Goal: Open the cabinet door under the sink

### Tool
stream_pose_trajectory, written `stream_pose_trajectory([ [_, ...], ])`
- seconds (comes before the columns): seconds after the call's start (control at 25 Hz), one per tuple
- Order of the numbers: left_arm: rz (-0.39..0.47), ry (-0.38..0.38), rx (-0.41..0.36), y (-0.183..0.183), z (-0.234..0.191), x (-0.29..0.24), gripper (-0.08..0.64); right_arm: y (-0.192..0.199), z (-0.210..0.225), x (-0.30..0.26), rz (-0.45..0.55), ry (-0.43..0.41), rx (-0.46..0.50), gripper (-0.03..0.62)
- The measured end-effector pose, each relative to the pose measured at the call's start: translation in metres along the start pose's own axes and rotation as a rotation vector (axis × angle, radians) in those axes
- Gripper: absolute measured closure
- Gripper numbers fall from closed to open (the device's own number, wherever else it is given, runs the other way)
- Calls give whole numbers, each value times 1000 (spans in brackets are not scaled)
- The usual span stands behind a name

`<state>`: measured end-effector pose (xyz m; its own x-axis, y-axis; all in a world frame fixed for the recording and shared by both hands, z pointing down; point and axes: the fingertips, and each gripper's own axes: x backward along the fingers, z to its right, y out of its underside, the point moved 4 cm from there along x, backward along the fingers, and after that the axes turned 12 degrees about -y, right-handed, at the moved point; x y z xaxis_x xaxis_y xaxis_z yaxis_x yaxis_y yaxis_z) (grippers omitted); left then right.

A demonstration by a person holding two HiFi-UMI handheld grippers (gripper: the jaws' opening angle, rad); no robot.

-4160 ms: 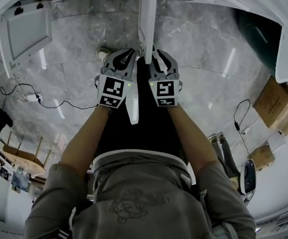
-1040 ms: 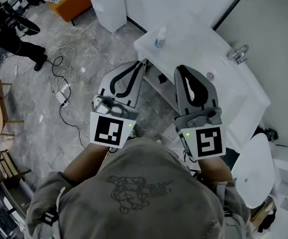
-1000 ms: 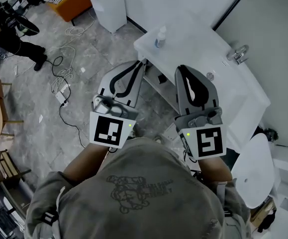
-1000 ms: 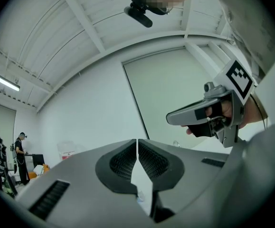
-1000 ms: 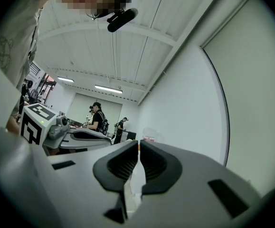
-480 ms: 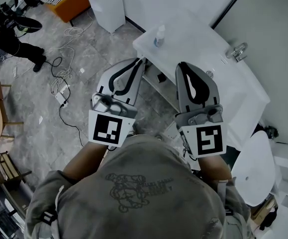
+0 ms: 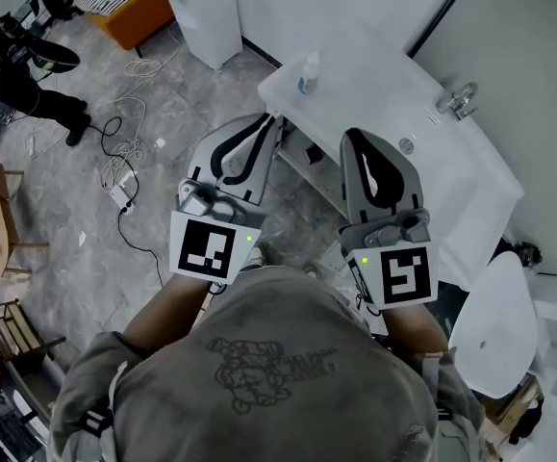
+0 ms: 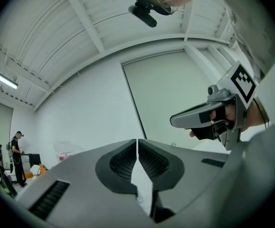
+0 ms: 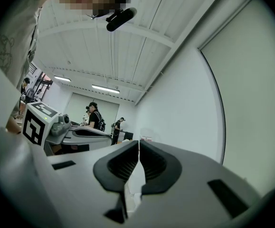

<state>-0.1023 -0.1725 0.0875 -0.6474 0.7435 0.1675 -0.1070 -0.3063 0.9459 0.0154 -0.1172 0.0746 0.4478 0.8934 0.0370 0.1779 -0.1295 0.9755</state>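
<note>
Overhead only, sink [image 7: 422,104] near left tool [image 7: 274,123] and right tool [image 7: 354,137], jaws together

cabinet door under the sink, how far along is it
Done, apparently: an inner shelf shows below the sink, so the cabinet looks open, though the door itself is not clear. In hand: nothing; left gripper and right gripper are both shut, empty, held off the cabinet. Left: likely nothing.

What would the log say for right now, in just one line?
left gripper: shut, empty | right gripper: shut, empty | both held in the air by the sink, touching nothing
</note>
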Motion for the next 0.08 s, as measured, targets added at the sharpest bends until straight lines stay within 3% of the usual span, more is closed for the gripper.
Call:
stream_pose_trajectory([
  [0.08, -7, 6, -3, 0, 2, 1, 535, -1, -1, 2, 0, -1, 0, 561],
])
